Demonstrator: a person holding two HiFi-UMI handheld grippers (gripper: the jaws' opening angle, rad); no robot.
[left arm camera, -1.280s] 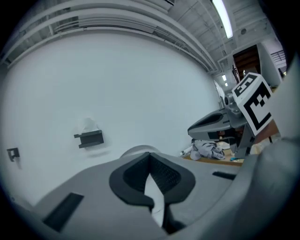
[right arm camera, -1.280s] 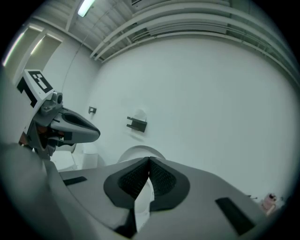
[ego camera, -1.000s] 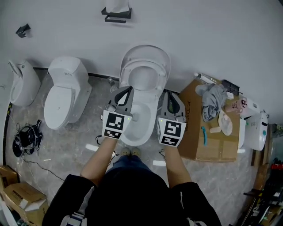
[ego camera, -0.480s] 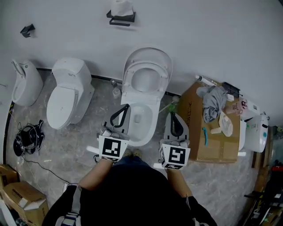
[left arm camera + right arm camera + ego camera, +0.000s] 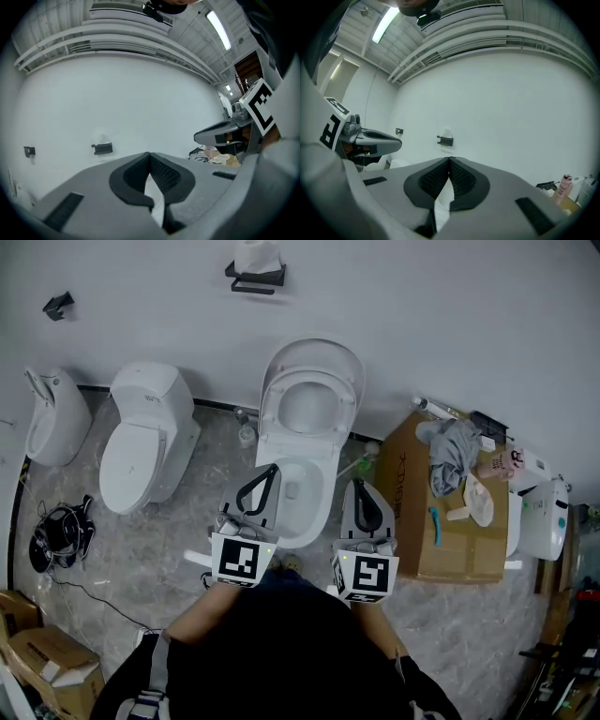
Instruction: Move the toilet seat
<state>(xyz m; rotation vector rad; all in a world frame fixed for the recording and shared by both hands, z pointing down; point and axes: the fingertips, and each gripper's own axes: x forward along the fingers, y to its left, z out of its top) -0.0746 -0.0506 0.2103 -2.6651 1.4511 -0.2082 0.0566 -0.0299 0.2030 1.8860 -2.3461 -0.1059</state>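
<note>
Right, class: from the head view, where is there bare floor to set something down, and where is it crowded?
Bare floor lies between the closed toilet and the open toilet, and in front of the closed toilet. Crowded: the cardboard box top under a cloth, and the cable tangle at left.

Cardboard box (image 5: pixel 49 664) (lower left) edge-cropped

The grey marbled floor (image 5: pixel 169 549) was pretty cluttered. An open toilet (image 5: pixel 305 470) stood against the wall, with a closed toilet (image 5: pixel 141 442) to its left. A big cardboard box (image 5: pixel 412 521) sat on its right, black cables (image 5: pixel 58 535) lay far left, and smaller boxes (image 5: pixel 47 662) sat in the near-left corner.
</note>
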